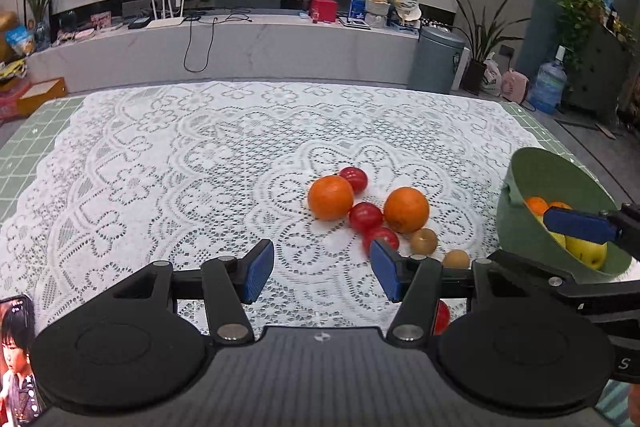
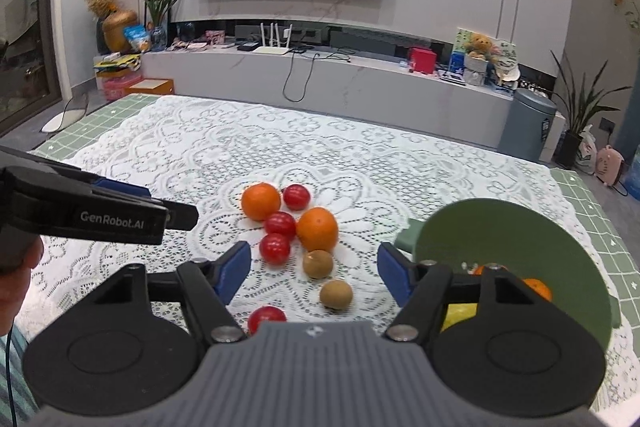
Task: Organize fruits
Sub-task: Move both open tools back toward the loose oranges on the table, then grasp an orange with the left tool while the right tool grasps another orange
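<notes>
Loose fruit lies on the lace cloth: two oranges (image 1: 330,197) (image 1: 406,209), several red fruits (image 1: 365,216) and two brown kiwis (image 1: 423,241). They also show in the right wrist view: oranges (image 2: 261,201) (image 2: 317,229), red fruits (image 2: 274,248), kiwis (image 2: 317,263) (image 2: 336,293). A green bowl (image 1: 520,227) (image 2: 520,239) at the right holds oranges and yellow fruit (image 1: 586,251). My left gripper (image 1: 322,273) is open and empty, just left of the fruit. My right gripper (image 2: 314,277) is open and empty, over the kiwis beside the bowl.
The white lace cloth (image 1: 180,167) covers a green grid mat (image 1: 28,147). A phone (image 1: 16,359) lies at the near left. The left gripper's body (image 2: 88,211) shows at the left of the right wrist view. A TV bench and bin (image 1: 436,61) stand beyond the table.
</notes>
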